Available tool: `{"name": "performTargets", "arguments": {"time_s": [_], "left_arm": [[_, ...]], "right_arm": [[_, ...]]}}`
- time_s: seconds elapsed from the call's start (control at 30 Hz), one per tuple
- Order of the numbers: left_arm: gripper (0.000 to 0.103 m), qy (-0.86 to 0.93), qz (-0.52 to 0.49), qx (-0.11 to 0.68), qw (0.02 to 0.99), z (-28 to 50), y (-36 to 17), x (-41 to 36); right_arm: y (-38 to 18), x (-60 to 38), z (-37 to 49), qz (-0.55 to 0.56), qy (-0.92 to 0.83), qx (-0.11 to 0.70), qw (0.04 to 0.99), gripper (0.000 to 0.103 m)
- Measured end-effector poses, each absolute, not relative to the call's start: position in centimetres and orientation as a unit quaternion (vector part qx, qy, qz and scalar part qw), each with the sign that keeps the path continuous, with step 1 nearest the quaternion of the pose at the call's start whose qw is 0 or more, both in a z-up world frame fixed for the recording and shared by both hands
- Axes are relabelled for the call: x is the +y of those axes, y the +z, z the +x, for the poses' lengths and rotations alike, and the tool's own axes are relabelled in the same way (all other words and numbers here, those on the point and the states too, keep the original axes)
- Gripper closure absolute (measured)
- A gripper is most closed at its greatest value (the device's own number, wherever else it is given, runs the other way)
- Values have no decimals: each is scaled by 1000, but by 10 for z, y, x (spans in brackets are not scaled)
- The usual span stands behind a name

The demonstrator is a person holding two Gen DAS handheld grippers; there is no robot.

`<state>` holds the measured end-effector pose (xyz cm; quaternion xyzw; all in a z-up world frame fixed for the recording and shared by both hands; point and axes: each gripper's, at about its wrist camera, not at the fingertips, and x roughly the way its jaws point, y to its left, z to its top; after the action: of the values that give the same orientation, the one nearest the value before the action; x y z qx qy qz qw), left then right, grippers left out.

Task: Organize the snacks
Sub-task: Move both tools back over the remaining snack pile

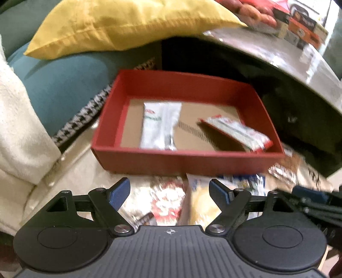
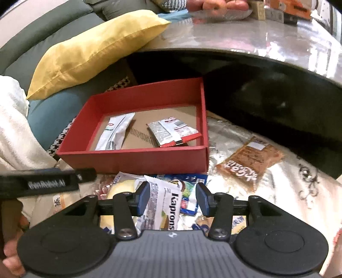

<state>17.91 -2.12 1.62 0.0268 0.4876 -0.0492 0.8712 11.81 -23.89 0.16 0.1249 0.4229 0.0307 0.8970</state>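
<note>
A red box [image 1: 188,162] [image 2: 136,158] stands ahead of both grippers. In it lie a white packet [image 1: 159,126] [image 2: 116,132] and a red-and-white packet [image 1: 237,132] [image 2: 173,131]. My left gripper [image 1: 170,193] is open and empty above loose snack packets [image 1: 168,203] in front of the box. My right gripper [image 2: 172,197] is open, its jaws on either side of a white "Kaprons" packet [image 2: 164,205] in the pile, without gripping it. A brown snack packet [image 2: 249,160] lies to the right of the box.
A yellow cushion [image 1: 119,23] [image 2: 92,49] and teal cushion [image 1: 55,85] lie behind the box. A white blanket [image 1: 19,128] is at the left. A glossy tabletop [image 2: 267,36] overhangs at the back right, with fruit [image 1: 252,10] and boxes [image 1: 303,27] on it.
</note>
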Motion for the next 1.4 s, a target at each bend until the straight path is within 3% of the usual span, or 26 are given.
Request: {"name": "performTargets", "arguments": {"time_s": [0.7, 0.87, 1.2, 1.4], "left_arm": [[17, -69, 84, 504, 857, 157, -8, -52], [17, -64, 85, 510, 854, 155, -11, -51], [15, -58, 95, 519, 847, 156, -15, -53], [15, -65, 106, 520, 845, 156, -18, -58]], "right_arm": [[11, -234, 90, 13, -21, 399, 917, 60], [7, -226, 94, -2, -9, 427, 904, 54], [-16, -240, 103, -7, -30, 487, 873, 53], [-20, -240, 99, -68, -61, 476, 875, 53]]}}
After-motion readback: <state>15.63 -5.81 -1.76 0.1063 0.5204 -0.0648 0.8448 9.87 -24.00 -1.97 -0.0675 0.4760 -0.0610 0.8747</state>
